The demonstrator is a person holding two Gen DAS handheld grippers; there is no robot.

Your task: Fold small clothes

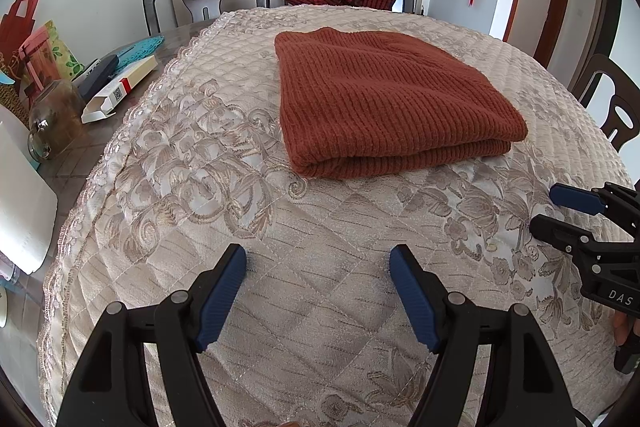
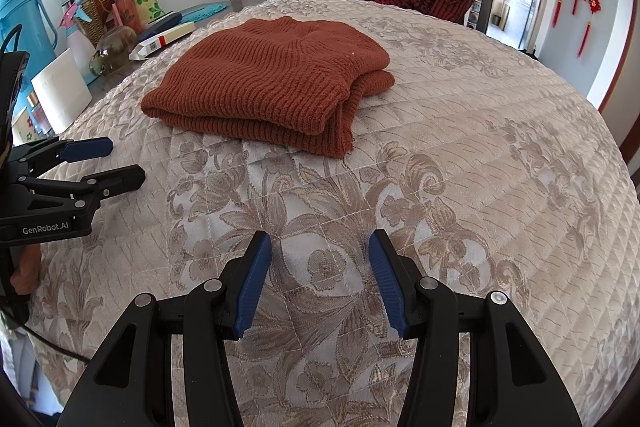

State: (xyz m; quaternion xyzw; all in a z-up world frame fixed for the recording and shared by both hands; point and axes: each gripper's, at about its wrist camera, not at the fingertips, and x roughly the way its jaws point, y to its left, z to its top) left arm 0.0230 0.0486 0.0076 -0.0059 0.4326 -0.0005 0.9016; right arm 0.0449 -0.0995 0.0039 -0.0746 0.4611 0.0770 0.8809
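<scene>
**Folded sweater ahead of both grippers, nothing held**

The rust-brown knitted sweater point(image 1: 384, 99) is seen lying folded in a thick rectangle on the quilted floral table cover point(image 1: 320, 267), toward the far side of the table. Taken from the sweater, both grippers are found on its near side, apart from it, with bare cover between. The left gripper point(image 1: 318, 291) is held with its jaws spread and nothing between the blue pads; the right gripper point(image 2: 320, 279) is likewise held wide and empty. Neither is touching the cloth.

From the left wrist view, the sweater's long axis is seen running away from the near folded edge, and the bundle lies ahead and slightly right. From the right wrist view it lies ahead and left, its loose layered ends turned toward the right gripper's side. Which gripper is nearer cannot be told with certainty; both are judged about equally far off. The fold is judged largely done, so a further fold or a tidying of the loose ends may be called for.

On the left gripper's body "GenRobot.AI" is read; on the right gripper's body "DAS" is read. A white carton point(image 1: 120, 89) beyond the sweater's left carries a square code; its print is too small to read.
</scene>
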